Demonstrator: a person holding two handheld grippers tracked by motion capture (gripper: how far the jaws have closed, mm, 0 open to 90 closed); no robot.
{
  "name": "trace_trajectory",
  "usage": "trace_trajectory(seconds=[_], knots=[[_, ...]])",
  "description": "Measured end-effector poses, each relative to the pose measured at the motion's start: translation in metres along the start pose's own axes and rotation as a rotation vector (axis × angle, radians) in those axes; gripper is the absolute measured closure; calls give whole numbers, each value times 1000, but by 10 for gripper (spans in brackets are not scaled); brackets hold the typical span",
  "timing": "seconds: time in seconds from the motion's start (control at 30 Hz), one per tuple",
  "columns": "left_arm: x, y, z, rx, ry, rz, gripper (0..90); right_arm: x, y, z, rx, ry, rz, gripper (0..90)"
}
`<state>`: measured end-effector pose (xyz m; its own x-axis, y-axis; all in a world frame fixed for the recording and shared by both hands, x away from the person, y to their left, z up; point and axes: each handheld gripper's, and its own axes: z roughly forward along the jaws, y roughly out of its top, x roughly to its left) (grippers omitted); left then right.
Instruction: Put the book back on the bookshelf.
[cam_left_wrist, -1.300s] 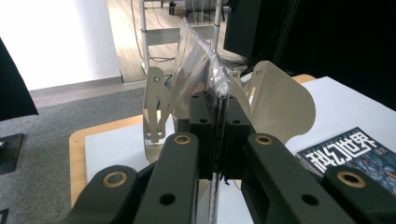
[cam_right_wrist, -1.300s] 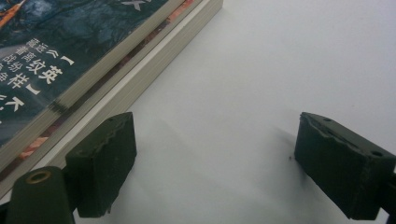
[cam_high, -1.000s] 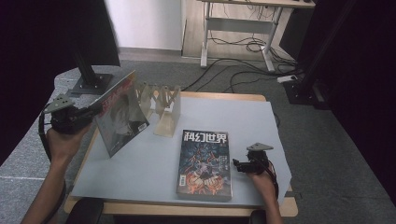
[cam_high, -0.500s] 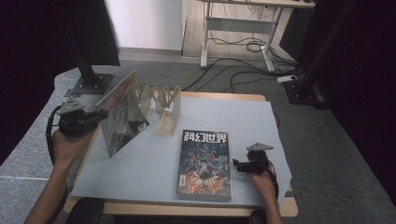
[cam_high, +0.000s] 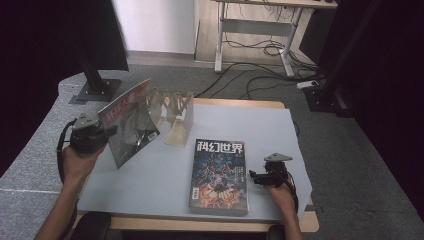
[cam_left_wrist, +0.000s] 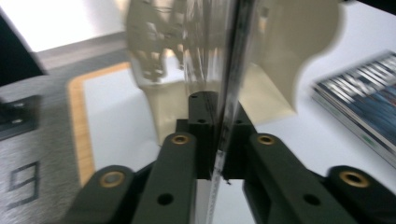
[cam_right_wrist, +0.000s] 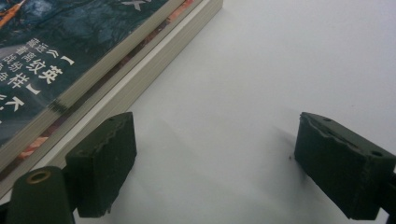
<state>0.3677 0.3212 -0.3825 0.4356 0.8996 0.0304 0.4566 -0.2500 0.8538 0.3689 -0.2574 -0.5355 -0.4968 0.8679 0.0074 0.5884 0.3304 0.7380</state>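
At the left edge of the table, the left gripper held a magazine upright on its edge, tilted slightly, with its far corner close against a pale wooden rack — whether the two touched could not be told from the high view. Seen along the left gripper itself, the black jaws were clamped on the thin edge of the magazine, which rose between them in a blurred, glossy streak, with the rack just beyond.

A stack of magazines lay flat near the front of the table, the top cover dark with large pale characters across its head. The right gripper rested low on the table just beside the stack's right edge, a hand behind it. In the right gripper view its jaws stood wide apart with nothing between them — only the bare grey tabletop — and the left one sat just beside the pale page edges of the stack.
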Motion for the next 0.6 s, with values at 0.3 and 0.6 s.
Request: trace_trajectory(seconds=[0.3,0.6], knots=[[5,-10,-11,-18,-38,-14,861,0,0,0,0,0,1,124],[-2,-15,10,32,10,-1,866,0,0,0,1,0,2,124]])
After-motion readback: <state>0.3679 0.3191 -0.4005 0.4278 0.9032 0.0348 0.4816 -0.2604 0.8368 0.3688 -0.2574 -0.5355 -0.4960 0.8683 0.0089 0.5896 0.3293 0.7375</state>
